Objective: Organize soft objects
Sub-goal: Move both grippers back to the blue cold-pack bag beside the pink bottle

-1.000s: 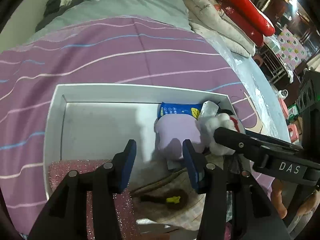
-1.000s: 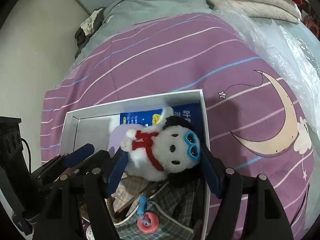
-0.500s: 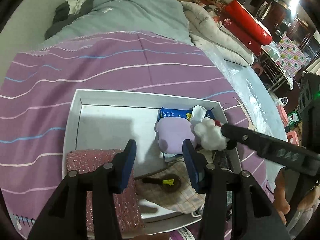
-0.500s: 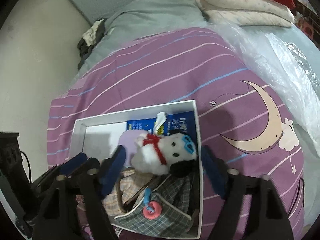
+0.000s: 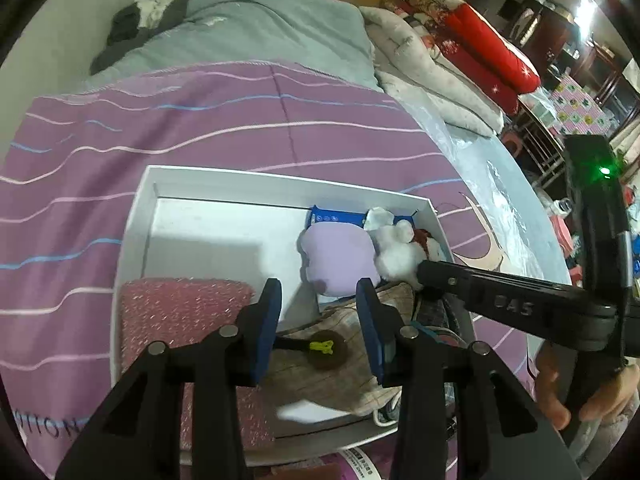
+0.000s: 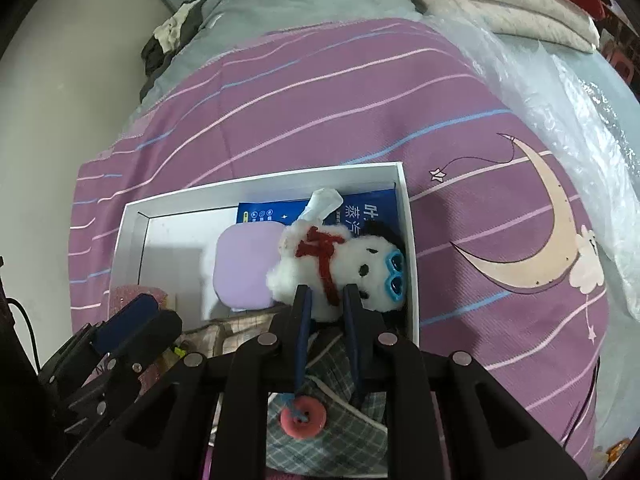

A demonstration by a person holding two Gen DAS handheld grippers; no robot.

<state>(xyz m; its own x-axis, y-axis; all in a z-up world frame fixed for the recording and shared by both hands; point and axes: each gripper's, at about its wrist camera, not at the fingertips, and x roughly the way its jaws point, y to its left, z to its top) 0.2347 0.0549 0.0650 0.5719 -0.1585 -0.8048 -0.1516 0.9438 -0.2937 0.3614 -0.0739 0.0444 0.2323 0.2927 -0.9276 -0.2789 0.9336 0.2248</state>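
On the left wrist view, the left gripper (image 5: 318,322) hangs above the white box (image 5: 224,176), its jaws half wide and closing with nothing between them, only the beige checked cloth (image 5: 336,368) and a small brown pouch (image 5: 326,350) lying below; probably it waits here so it does not disturb the other hand. A pink glitter pad (image 5: 180,308) fills the near left corner of the box, and a lilac cushion (image 5: 340,256) sits against the blue packet (image 5: 334,216) at the far side. The right gripper (image 5: 420,274) reaches in from the right to the white plush toy (image 5: 396,252), though the contact is hidden from this side. On the right wrist view, the right gripper (image 6: 326,298) is narrow and closing, its pads pinching the lower body of the white plush toy (image 6: 340,256), which lies in the right end of the box beside the cushion; the pinch is on the soft middle, I think because it gives the surest hold
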